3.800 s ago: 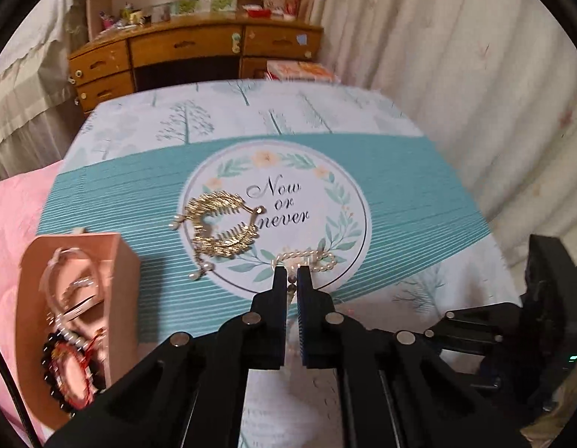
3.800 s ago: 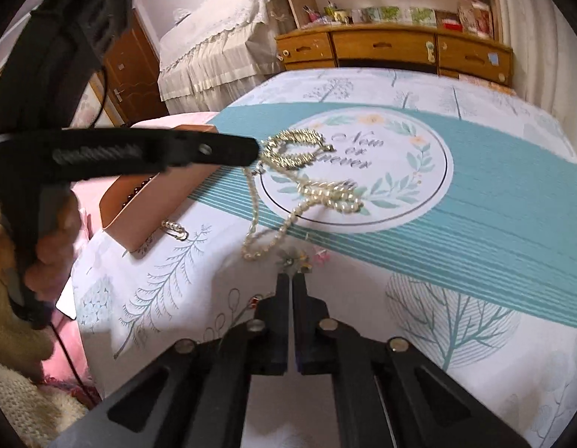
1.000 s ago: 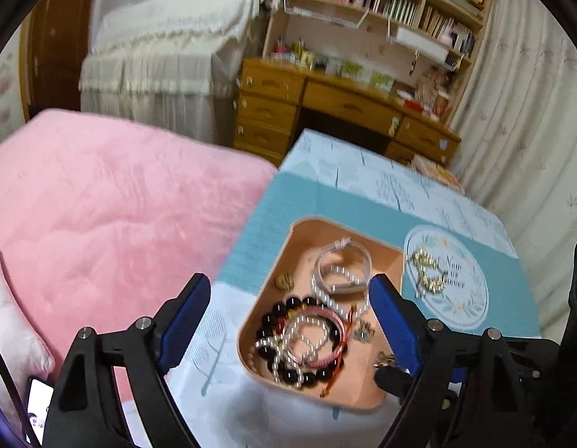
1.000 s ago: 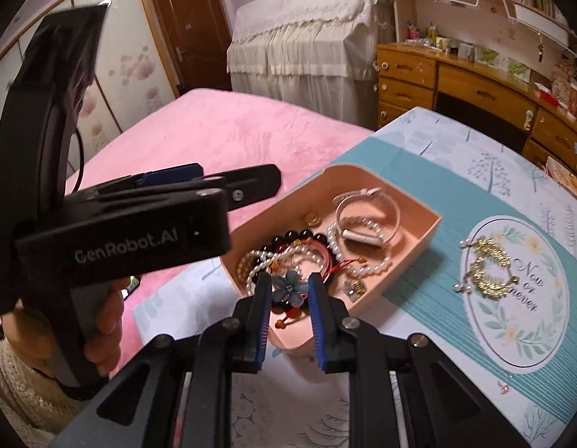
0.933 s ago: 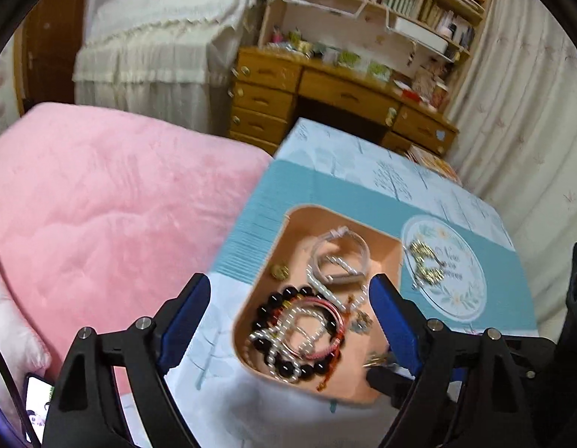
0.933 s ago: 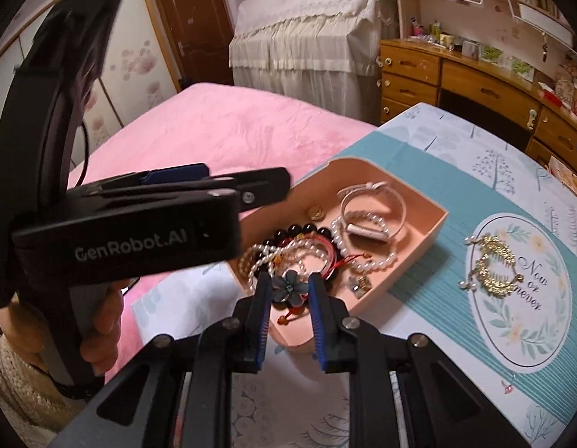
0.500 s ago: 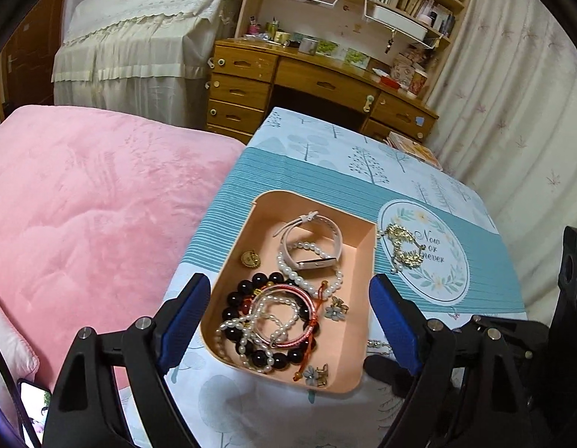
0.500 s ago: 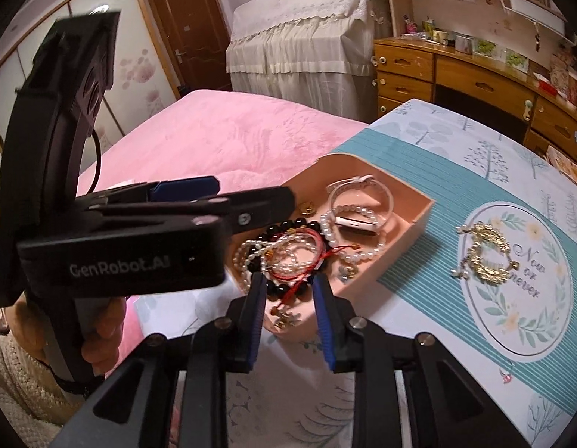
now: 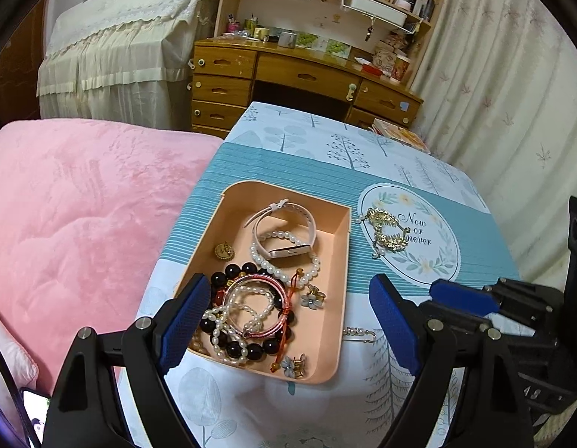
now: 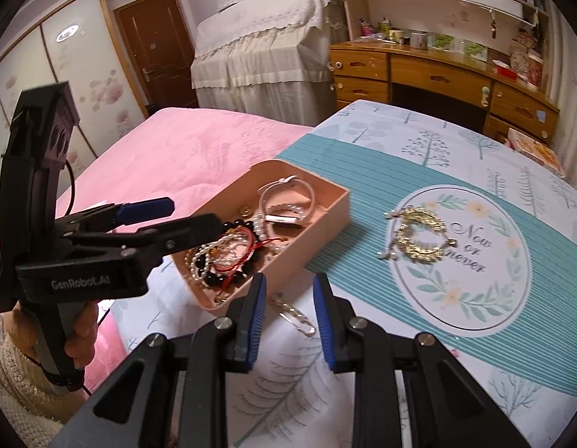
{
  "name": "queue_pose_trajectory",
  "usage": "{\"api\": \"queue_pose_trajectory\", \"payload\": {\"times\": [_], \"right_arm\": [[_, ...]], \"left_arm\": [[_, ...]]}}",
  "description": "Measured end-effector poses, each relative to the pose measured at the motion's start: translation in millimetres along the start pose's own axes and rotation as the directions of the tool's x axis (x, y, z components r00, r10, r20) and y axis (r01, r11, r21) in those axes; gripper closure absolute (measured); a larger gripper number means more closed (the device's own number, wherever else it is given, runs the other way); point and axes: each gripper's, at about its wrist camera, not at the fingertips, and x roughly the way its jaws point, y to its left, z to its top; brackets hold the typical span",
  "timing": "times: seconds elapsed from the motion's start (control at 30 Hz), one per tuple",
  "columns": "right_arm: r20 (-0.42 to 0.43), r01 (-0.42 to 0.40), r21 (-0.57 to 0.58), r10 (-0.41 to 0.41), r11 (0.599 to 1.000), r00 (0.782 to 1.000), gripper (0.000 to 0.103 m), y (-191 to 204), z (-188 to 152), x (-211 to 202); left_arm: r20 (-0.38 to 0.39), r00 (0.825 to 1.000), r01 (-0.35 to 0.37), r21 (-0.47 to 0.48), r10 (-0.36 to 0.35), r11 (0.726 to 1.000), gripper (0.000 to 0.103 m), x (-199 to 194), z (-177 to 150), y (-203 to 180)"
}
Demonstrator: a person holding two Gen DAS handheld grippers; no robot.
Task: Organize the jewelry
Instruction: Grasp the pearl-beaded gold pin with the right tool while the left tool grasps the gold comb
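A peach tray (image 9: 344,298) on the printed tablecloth holds pearl and black-bead bracelets, a pink band (image 9: 288,231) and two small flower clips (image 9: 294,366). My left gripper (image 9: 288,287) is wide open above the tray's near end, touching nothing; the right wrist view shows it (image 10: 193,212) in a hand. My right gripper (image 10: 290,280) hovers just right of the tray (image 10: 307,231), jaws partly open and empty. A pearl pin (image 10: 294,313) lies on the cloth below them. Gold leaf jewelry (image 10: 419,239) rests on the round print.
A pink blanket (image 9: 75,224) borders the table on the left. A wooden desk (image 9: 288,74) and shelves stand behind, with curtains on the right. A book (image 9: 400,134) lies at the far table edge, and a phone (image 9: 34,407) at the lower left.
My right gripper let go of the flower clip, which now lies in the tray's near corner, and drew off to the tray's right side. The left gripper drifted, still wide open.
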Motion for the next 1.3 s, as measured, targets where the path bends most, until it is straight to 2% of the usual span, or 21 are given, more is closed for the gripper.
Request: {"api": "queue_pose_trajectory", "payload": {"times": [0.23,0.37,0.57,0.73,0.97,1.03,1.07,1.3], "right_arm": [[-0.021,0.006,-0.002,-0.006,1.000,1.000,0.077,-8,-1,-2],[-0.086,-0.019,-0.004,0.019,1.000,0.996,0.077,-13,-7,14],[-0.193,-0.065,-0.002,0.063,0.998,0.979,0.077,-18,-14,48],[-0.250,-0.078,-0.083,0.055,0.993,0.967,0.077,-10,-15,72],[-0.237,-0.047,-0.256,-0.016,0.966,0.971,0.077,8,-20,81],[-0.228,-0.026,-0.290,-0.043,0.957,0.973,0.082,11,-21,80],[-0.224,-0.015,-0.299,-0.055,0.954,0.973,0.089,13,-22,80],[-0.219,-0.013,-0.260,-0.046,0.965,0.975,0.091,7,-27,74]], "left_arm": [[-0.013,1.000,0.020,0.010,-0.020,1.000,0.017,4,-2,-6],[-0.036,0.999,0.020,0.014,-0.020,1.000,0.017,8,-2,-6],[-0.040,0.999,0.019,0.013,-0.019,1.000,0.017,10,-3,-5],[-0.048,0.999,0.015,0.005,-0.015,1.000,0.017,15,-3,-2],[-0.061,0.998,0.013,-0.020,-0.015,1.000,0.017,22,-3,7],[-0.065,0.998,0.012,-0.023,-0.014,1.000,0.017,23,-4,7],[-0.065,0.998,0.011,-0.022,-0.013,1.000,0.017,24,-3,7],[-0.065,0.998,0.000,-0.006,-0.001,1.000,0.017,25,-3,3]]}}
